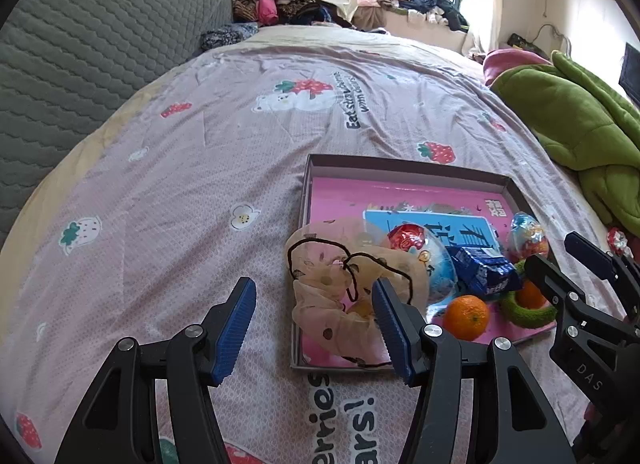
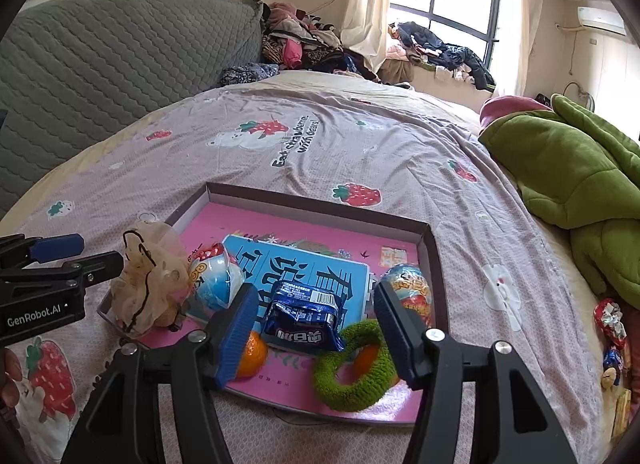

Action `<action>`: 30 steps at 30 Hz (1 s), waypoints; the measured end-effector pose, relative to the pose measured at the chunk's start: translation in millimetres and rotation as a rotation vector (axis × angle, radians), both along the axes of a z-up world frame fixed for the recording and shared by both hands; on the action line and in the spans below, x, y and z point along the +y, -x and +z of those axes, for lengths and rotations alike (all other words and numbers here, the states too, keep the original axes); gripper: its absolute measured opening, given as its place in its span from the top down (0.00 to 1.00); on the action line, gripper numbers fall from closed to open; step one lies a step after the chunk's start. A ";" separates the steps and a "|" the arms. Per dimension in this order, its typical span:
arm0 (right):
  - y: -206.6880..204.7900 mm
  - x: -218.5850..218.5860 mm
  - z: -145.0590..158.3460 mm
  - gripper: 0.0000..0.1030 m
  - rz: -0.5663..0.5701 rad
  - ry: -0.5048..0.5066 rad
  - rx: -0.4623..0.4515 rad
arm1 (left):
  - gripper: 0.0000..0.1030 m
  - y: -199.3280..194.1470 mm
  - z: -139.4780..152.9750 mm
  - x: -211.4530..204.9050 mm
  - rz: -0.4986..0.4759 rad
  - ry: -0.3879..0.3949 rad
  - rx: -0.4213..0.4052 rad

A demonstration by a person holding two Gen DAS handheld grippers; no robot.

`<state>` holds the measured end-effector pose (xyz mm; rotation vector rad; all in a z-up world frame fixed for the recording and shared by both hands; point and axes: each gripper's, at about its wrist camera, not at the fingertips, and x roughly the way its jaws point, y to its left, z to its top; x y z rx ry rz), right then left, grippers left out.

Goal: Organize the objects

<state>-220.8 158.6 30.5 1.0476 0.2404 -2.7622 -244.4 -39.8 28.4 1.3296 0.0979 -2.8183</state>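
Observation:
A shallow box (image 2: 433, 264) with a pink lining lies on the bed. It holds a blue snack packet (image 2: 304, 314), two foil toy eggs (image 2: 216, 282) (image 2: 408, 288), an orange (image 2: 253, 352) and a green scrunchie (image 2: 352, 370) ringed around a second orange (image 2: 366, 356). A beige sheer scrunchie (image 1: 340, 288) with black trim drapes over the box's left rim. My left gripper (image 1: 316, 328) hovers open beside it, holding nothing. My right gripper (image 2: 316, 330) is open above the blue packet and grips nothing. Each gripper also shows in the other's view: right gripper (image 1: 554, 254), left gripper (image 2: 96, 254).
The box rests on a pink strawberry-print bedsheet (image 1: 180, 184). A green plush blanket (image 2: 576, 176) lies along the bed's right side, with wrapped sweets (image 2: 610, 320) near its edge. A grey quilted headboard (image 1: 80, 44) and piles of clothes (image 2: 304, 40) stand behind.

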 end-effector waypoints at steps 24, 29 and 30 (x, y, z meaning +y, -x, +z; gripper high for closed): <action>-29.1 17.1 40.7 0.33 -0.048 0.029 0.056 | 0.31 -43.7 42.9 11.5 -0.016 0.016 0.089; -39.9 19.3 47.7 0.33 -0.052 0.031 0.066 | 0.31 -56.3 49.4 13.9 -0.016 0.014 0.103; -42.3 20.0 49.5 0.33 -0.052 0.034 0.066 | 0.30 -58.4 50.3 14.6 -0.018 0.014 0.105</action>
